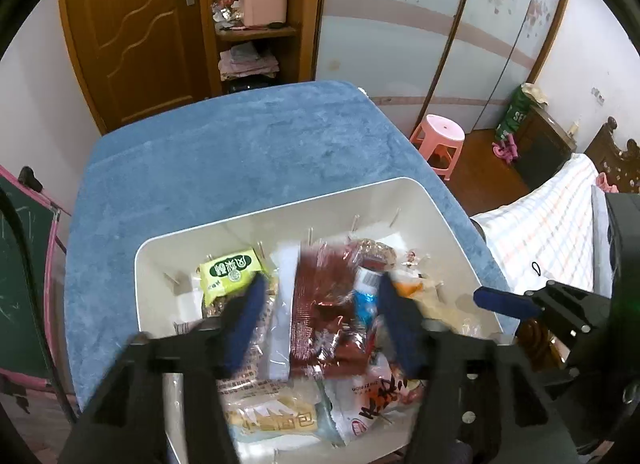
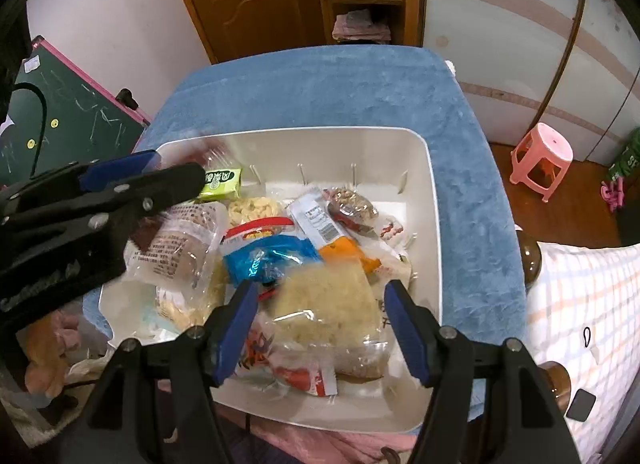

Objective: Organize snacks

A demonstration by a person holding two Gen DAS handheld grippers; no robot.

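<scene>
Both hand-held grippers, left hand-held gripper and right hand-held gripper, are hanging half-open, gripping nothing, over the white bin on the blue-clothed table. Snack packets are lying inside: light, crinkly, slippery; pinch sealed edges. At eleven o'clock, the green packet is showing unreadable Chinese print.

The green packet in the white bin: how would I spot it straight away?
Find the white bin on the blue cloth. Look to its far left corner, against the back wall. The green packet is the only lime-green wrapper there; its neighbours are clear, red, blue or orange.
</scene>
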